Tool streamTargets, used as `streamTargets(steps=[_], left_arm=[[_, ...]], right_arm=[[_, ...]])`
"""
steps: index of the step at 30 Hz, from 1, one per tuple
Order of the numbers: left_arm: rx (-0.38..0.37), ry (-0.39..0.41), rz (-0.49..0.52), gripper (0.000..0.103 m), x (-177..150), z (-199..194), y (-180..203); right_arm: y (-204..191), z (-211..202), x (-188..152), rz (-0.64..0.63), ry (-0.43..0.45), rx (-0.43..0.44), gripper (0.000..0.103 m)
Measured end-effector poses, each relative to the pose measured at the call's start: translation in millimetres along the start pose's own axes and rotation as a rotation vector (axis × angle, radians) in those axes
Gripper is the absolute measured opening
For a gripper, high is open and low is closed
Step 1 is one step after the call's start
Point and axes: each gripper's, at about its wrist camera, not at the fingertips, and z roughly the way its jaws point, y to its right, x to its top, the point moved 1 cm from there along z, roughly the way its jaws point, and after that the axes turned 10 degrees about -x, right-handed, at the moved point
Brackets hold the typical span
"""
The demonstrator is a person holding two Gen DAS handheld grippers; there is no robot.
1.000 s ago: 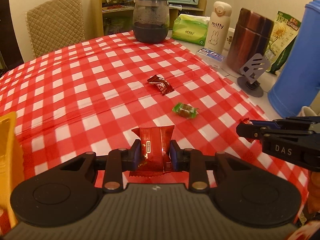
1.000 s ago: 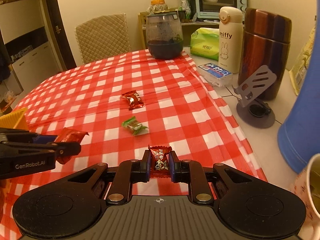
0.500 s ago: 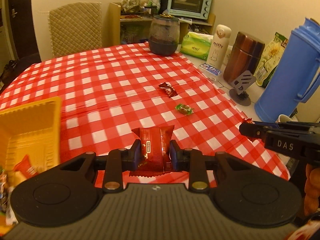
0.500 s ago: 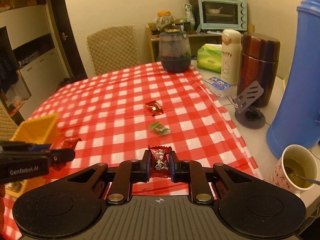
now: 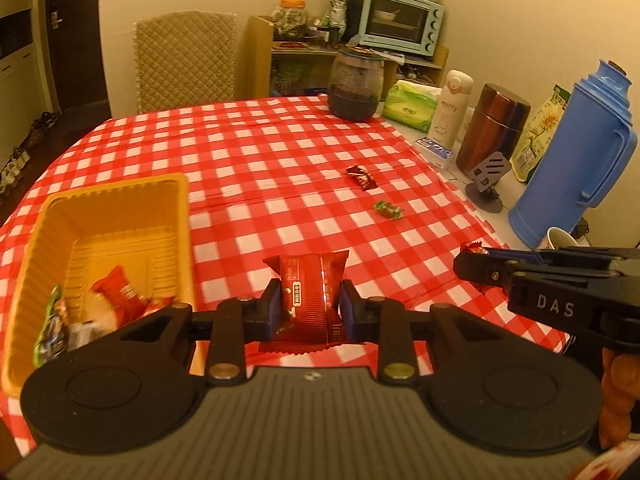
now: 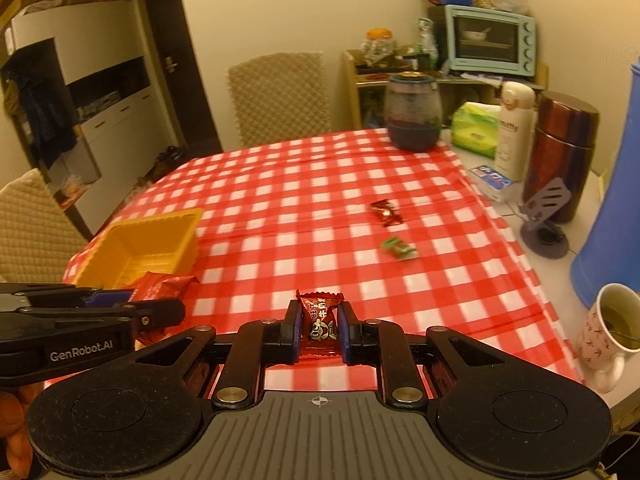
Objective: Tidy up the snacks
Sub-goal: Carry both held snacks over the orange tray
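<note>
snacks [image 5: 362, 177] on checked tablecloth [image 5: 256, 168] | left gripper [image 5: 307, 308] clamps red packet [image 5: 310, 292] | right gripper [image 6: 319, 328] pinches candy [image 6: 320, 318]

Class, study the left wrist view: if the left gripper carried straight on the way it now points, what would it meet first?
Probably the bare checked tablecloth just ahead of the left gripper and its red snack packet. The yellow tray sits off to one side; depth is uncertain.

tablecloth [image 5: 280, 160]: red-white check | tray [image 5: 116, 200]: yellow | thermos [image 5: 576, 160]: blue | candy [image 5: 388, 209]: green
</note>
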Motion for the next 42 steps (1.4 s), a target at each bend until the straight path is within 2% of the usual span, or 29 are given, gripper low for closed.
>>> streamTargets(steps=[9,23,33,42], left_arm=[[0.05,0.026,-0.071,0.027,-14,-35,-32],[0.152,0.048,-0.183,0.027,-33,-81,-94],[0.184,0.059,-0.221,0.027,-37,-91,-124],[0.193,0.05,-0.23,0.027,-31,-84,-151]], right_arm=[[-43,-10,-5,-0.077,0.001,0.046,0.019],[-119,1,-12,-0.193,-0.013,0.153,0.019],[-155,17,-9,-0.237,-0.023,0.2,0.019],[-181,40,4,-0.258,-0.025,0.226,0.019]])
